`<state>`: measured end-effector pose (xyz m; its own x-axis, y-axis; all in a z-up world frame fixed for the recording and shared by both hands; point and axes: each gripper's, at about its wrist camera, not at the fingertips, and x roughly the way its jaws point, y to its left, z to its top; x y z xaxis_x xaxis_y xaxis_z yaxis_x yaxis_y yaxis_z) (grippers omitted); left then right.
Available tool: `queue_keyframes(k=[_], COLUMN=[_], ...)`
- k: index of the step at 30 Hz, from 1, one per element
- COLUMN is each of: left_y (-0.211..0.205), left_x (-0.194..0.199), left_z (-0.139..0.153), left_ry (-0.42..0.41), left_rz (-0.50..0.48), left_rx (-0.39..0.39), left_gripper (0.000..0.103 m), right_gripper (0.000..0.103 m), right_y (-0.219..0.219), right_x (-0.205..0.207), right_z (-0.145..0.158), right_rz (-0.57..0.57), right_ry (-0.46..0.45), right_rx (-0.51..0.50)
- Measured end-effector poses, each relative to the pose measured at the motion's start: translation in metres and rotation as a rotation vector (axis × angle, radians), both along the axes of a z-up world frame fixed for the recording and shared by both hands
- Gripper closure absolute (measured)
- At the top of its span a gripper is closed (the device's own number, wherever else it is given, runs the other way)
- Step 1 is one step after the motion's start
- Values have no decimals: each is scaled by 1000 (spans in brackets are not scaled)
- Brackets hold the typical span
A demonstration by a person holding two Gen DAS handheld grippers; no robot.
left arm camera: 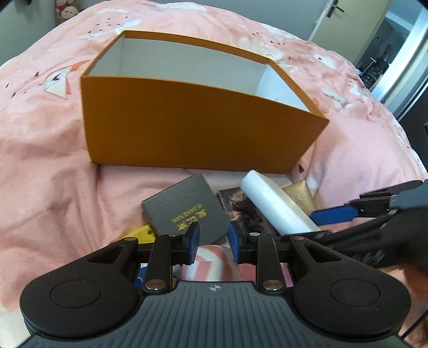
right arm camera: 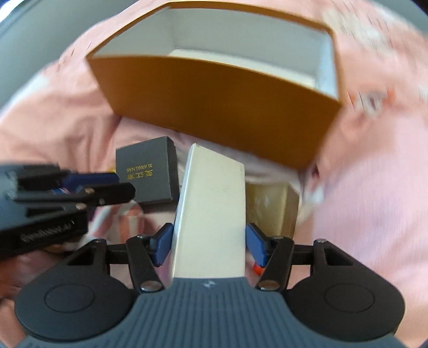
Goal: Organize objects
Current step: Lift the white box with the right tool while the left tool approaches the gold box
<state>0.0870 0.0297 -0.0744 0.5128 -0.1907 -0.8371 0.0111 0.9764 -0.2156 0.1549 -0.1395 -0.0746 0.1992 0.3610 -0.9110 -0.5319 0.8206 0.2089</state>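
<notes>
On the pink bedspread stands an open orange box (left arm camera: 187, 120) (right arm camera: 214, 101) with a bare white inside. In front of it lies a pile of small items. My left gripper (left arm camera: 212, 238) has its blue pads against both sides of the near corner of a grey box with gold lettering (left arm camera: 184, 203) (right arm camera: 149, 171). My right gripper (right arm camera: 208, 241) is shut on a long white box (right arm camera: 214, 192) (left arm camera: 272, 203), which tilts up toward the orange box. One of its blue fingers (left arm camera: 331, 214) shows at the right of the left wrist view.
A gold box (right arm camera: 272, 208) (left arm camera: 301, 195) lies beside the white box, with a dark picture card (left arm camera: 240, 208) next to it. A yellow item (left arm camera: 141, 234) and a pink-striped item (left arm camera: 211, 259) sit under the grey box. A door (left arm camera: 334, 16) stands beyond the bed.
</notes>
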Motion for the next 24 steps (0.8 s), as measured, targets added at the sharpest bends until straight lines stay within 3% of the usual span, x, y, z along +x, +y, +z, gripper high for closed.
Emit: queue_keyframes(k=[2,6,10,15,16,17,24], left_y=[-4,-9,-16,-24,-26,-28,-33], left_x=[0,0,1,5,5,6,8], left_z=[0,1,3,2,2,2,1], left_ry=[1,0,-5,0,2,5,13], left_rz=[-12,-25,-66,-115,-120,-125,-145], left_rx=[6,17,4,-4,0,5,31], left_gripper=[73,73,73,73,73,73,73], right_gripper=[47,49,81,74,60,55,46], right_y=[-16,-35,-43,-51,-51,-46,-2], right_x=[3,-1,3,7,2,-2,-12], right_z=[3,18,19,20,24,27,16], right_rz=[-59,-115,-135,-117,-95,-63,161], right_ry=[28,-58,-123,-121,-143,-168,-227], right_rx=[38,22,-68,-35,-35,-45,-152])
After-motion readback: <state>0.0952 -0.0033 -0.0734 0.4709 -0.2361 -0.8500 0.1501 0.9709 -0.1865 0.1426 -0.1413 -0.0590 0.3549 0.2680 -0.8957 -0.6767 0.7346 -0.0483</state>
